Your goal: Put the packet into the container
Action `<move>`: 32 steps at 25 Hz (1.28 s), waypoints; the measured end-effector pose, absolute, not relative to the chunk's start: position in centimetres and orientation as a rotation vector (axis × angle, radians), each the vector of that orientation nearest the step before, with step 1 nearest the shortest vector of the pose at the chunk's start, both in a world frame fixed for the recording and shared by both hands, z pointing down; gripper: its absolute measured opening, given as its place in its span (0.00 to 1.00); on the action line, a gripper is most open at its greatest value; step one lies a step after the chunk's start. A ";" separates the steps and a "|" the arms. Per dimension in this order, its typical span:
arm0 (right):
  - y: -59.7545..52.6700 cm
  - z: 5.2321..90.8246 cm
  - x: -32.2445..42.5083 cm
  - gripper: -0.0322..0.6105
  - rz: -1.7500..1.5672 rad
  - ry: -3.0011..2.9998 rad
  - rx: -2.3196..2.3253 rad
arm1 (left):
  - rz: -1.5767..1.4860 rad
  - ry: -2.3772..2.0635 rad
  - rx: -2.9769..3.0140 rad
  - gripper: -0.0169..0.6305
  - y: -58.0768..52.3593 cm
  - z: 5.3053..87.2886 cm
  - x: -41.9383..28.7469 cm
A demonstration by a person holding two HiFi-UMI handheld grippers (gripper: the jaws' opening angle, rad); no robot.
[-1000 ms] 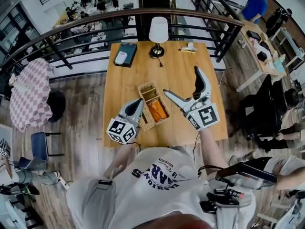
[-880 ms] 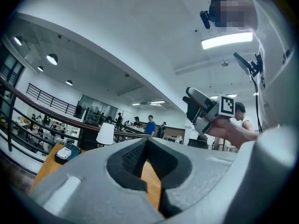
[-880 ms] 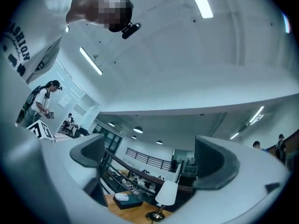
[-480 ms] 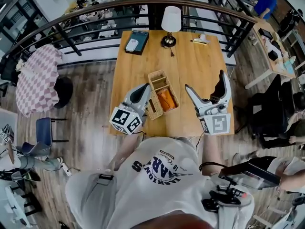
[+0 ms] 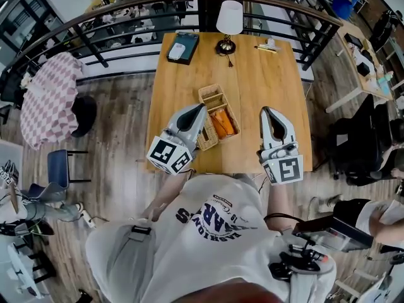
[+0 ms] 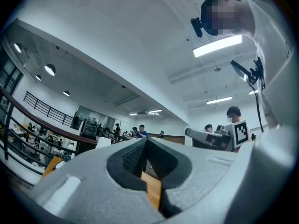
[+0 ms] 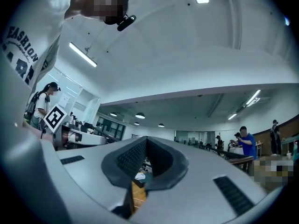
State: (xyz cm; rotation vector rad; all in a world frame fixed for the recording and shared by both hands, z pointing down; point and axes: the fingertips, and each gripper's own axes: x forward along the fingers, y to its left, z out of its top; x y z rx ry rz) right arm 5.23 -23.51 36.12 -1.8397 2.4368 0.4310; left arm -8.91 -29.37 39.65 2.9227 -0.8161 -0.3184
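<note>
An orange packet (image 5: 225, 124) lies in the near compartment of a wicker container (image 5: 211, 92) at the middle of the wooden table (image 5: 259, 81). My left gripper (image 5: 198, 110) is shut and empty, with its tips at the container's left side. My right gripper (image 5: 269, 112) hovers over the table to the right of the container, apart from it. Its jaws are closing and stand together with nothing between them. The left gripper view (image 6: 145, 142) and the right gripper view (image 7: 146, 140) both point upward at the ceiling, with dark pads meeting.
A white-shaded lamp (image 5: 229, 17), a dark tablet with a white item (image 5: 182, 47) and some pens (image 5: 265, 48) sit along the table's far edge. A curved black railing (image 5: 113, 55) runs behind it. A checkered table (image 5: 45, 100) and a blue chair (image 5: 55, 180) stand to the left.
My right gripper's jaws went from wide open to together. Both grippers drew back toward the table's near edge, the right one more.
</note>
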 end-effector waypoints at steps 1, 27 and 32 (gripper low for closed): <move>-23.3 36.4 4.8 0.06 0.427 2.462 -1.825 | -0.318 -0.813 2.925 0.03 -29.3 39.6 -8.9; -15.9 39.7 9.3 0.06 0.144 2.496 -1.904 | -0.322 -0.989 2.945 0.02 -19.7 38.2 -8.3; -10.5 39.6 10.8 0.06 0.168 2.504 -1.908 | -0.291 -0.948 2.945 0.03 -14.6 39.0 -5.3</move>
